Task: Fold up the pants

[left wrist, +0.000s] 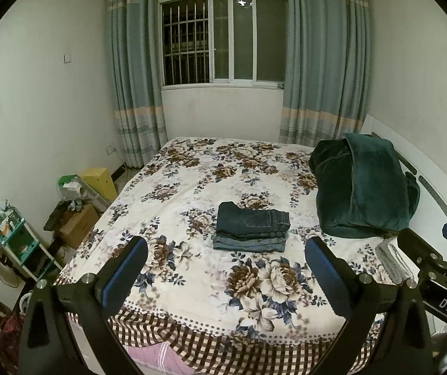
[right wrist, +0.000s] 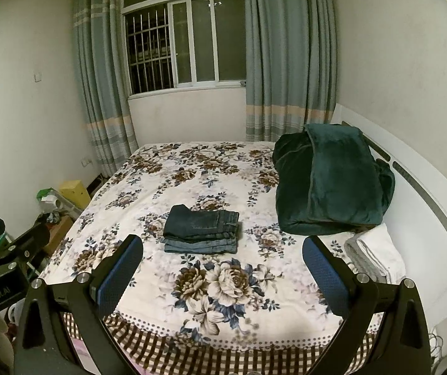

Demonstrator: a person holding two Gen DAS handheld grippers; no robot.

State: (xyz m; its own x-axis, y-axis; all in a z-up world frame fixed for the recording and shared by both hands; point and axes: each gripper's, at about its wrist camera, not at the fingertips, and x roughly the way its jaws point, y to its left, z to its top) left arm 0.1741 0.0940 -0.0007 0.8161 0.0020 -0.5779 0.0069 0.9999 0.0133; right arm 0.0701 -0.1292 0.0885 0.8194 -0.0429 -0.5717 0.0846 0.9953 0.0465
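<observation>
Pants (left wrist: 251, 228): dark denim, folded in compact stack on floral bedspread (left wrist: 192, 187) | left gripper (left wrist: 226, 262), right gripper (right wrist: 222, 261): both spread wide, empty

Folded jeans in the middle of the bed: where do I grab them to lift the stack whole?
Judging by its pose, take the folded jeans at the near edge, where all layers stack flush, coming in low from the bed's foot. Both claws, left and right, are open and face that edge.
</observation>
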